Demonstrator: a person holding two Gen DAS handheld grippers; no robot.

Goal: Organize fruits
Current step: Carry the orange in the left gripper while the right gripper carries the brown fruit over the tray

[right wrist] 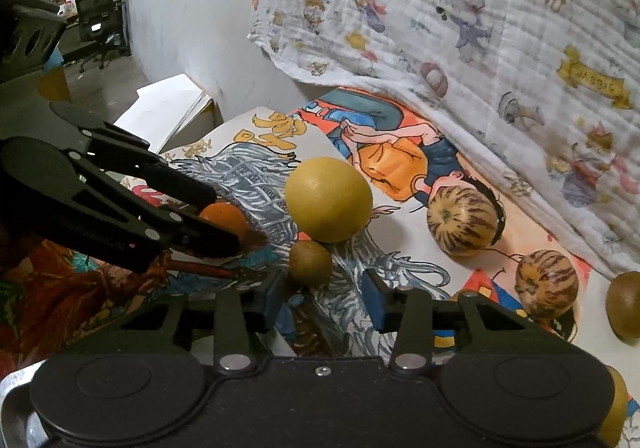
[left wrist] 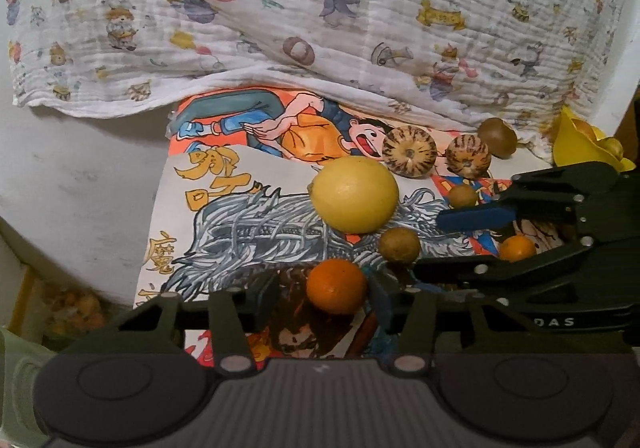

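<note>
Two grippers are working over fruit scattered on a table covered with cartoon posters [left wrist: 224, 184]. Furthest left, the left gripper [left wrist: 326, 300] is straddling a small orange [left wrist: 336, 286], which is sitting squarely between its fingers; they are standing narrowly apart, one pad looking to be against the peel and a sliver of poster showing at the other, so I cannot tell whether it is gripping. Further right, the right gripper [right wrist: 326, 292] is standing part open and holding nothing: a small brown fruit [right wrist: 310, 264] is lying just ahead of its tips, close to one finger and well clear of the other, so this gripper seems to be needing a short push forward. A big lemon [right wrist: 328, 200] is sitting right behind it, crowding that approach. Two striped fruits [right wrist: 462, 222] are lying beyond. A yellow object [left wrist: 576, 140] is being cut off at the edge, and wherever the fruit is going is staying out of view
</note>
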